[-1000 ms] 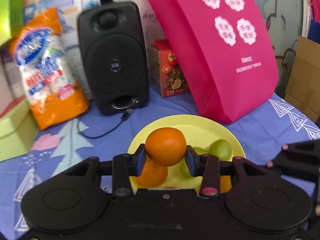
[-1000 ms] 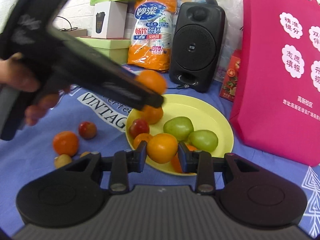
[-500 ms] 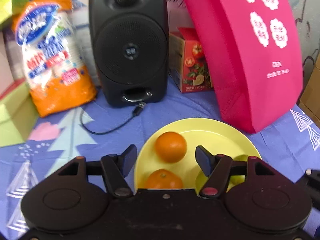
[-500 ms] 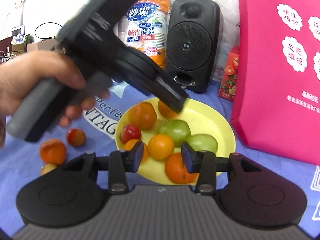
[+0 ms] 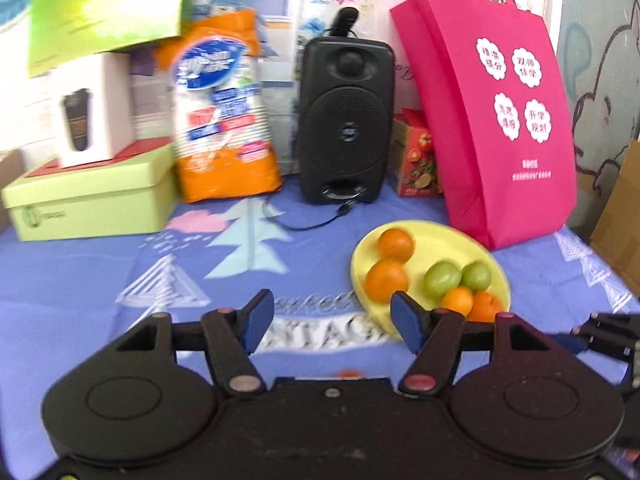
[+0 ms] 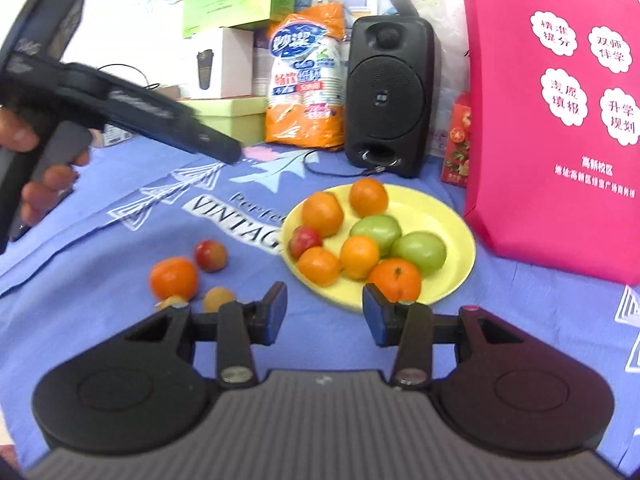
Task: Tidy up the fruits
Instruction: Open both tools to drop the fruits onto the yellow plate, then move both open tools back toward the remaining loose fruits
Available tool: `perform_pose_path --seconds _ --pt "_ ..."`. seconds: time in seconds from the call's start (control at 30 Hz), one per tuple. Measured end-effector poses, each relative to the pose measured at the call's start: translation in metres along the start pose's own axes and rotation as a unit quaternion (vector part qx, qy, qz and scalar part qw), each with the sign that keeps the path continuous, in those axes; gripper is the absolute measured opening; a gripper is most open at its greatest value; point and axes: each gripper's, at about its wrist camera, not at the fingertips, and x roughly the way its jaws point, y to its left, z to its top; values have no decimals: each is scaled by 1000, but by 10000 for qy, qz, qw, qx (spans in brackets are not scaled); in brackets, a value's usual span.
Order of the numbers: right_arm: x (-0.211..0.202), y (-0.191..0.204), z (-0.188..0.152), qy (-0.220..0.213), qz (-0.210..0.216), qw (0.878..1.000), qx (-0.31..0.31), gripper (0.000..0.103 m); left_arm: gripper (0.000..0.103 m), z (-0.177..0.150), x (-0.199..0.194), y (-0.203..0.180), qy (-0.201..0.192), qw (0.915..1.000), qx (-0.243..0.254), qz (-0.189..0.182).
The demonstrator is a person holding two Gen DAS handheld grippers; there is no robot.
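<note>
Right wrist view: your right gripper has its jaws apart and empty, just short of the yellow plate; eight fruits lie on that plate; four more sit on the bench left of it; your left gripper is likewise parted, holding nothing, left of the plate.

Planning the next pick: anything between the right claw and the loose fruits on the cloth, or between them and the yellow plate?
Nothing visible. The right claw is open and empty, with bare cloth ahead of it. The loose orange and red fruit lie left of the yellow plate with clear cloth between. The left claw hangs above, further back.
</note>
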Motion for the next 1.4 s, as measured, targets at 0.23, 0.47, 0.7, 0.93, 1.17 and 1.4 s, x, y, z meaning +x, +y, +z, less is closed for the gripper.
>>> perform_pose_path --seconds 0.23,0.47,0.7,0.93,1.17,1.4 --pt "-4 28 -18 243 224 9992 -232 41 65 -63 -43 -1 -32 9993 192 324" --pt "-1 58 -27 398 397 9970 -540 40 65 -111 -48 -19 110 9978 383 521" --pt "7 71 -25 496 192 9950 -851 40 65 -123 -27 -29 155 9966 565 578" --pt "18 67 -20 541 233 9938 -940 40 67 -116 -9 -20 134 9982 489 322" --pt "34 61 -10 627 399 9914 -1074 40 67 -105 7 -18 233 9980 589 45" --pt "48 47 2 789 764 9870 -1172 40 67 -94 20 -22 325 9932 1107 -162"
